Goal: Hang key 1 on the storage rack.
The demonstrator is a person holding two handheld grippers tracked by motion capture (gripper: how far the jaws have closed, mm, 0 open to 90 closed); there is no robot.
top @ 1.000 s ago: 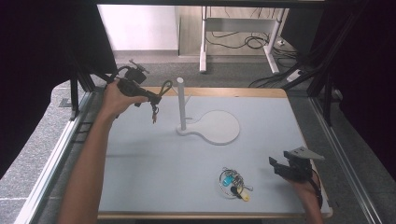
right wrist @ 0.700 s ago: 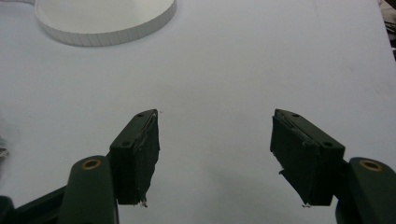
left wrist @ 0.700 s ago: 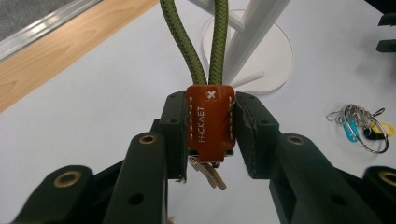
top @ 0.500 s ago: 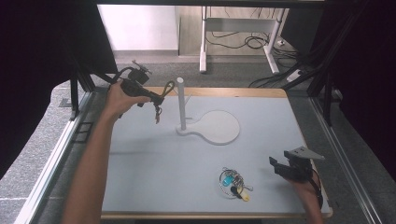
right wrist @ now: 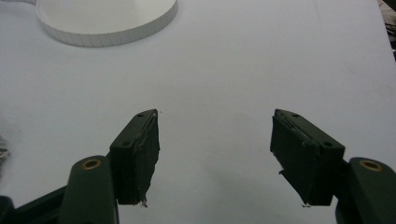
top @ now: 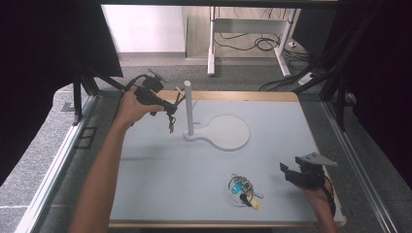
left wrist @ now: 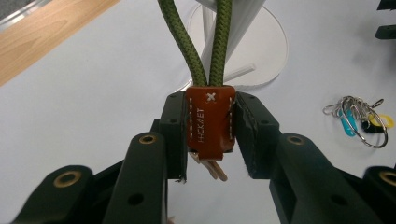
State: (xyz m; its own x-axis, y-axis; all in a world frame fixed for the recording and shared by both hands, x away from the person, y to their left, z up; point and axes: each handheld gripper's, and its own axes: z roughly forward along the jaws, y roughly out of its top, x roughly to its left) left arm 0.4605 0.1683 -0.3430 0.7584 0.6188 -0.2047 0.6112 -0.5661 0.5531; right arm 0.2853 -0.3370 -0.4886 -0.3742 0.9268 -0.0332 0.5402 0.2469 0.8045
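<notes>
Keychain loop going onto the peg, not quite hung yet

Left gripper (left wrist: 210, 140) is clamped on the brown leather tab (left wrist: 210, 122) of the green cord lanyard (left wrist: 212, 44), loop apparently around the white stand's post (top: 188, 107). Looks like it just needs lowering and letting go. The key bunch (top: 242, 188) lies untouched on the table (top: 160, 184); right gripper (right wrist: 215, 156) gapes wide, empty.

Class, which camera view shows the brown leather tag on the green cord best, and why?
The left gripper view: the leather tag sits close up, clamped between the left gripper's jaws, stitching and lettering visible. In the high view it is a small dark shape beside the white post.
</notes>
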